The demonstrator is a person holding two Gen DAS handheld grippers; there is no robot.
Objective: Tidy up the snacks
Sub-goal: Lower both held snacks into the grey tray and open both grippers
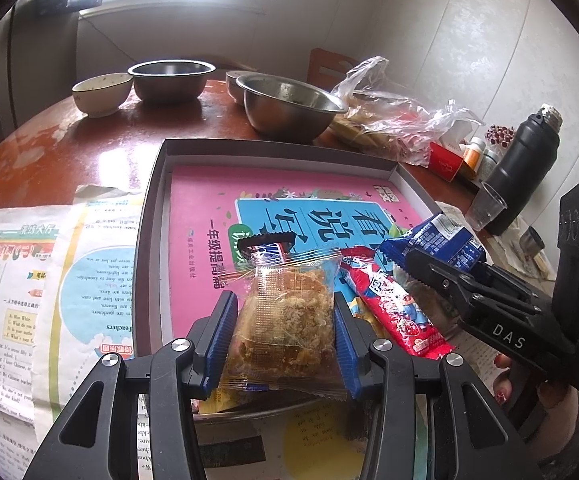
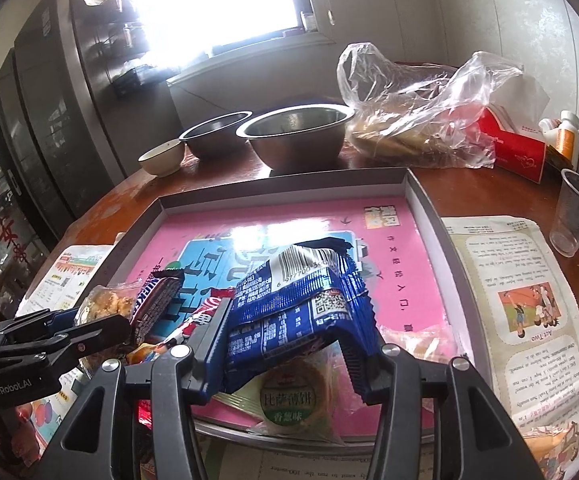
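My left gripper is shut on a clear-wrapped crumbly pastry, held over the near edge of a grey shallow box lined with a pink book. In the right wrist view, my right gripper is shut on a blue snack packet above the same box. The two grippers sit side by side, the right one just right of the pastry. A red stick pack and a dark chocolate bar lie between them. Under the blue packet lies a round green-labelled cracker pack.
Behind the box stand steel bowls, a ceramic bowl and a clear plastic bag of bread. To the right are a red tissue box, a black flask and a plastic cup. Newspaper covers the table near me.
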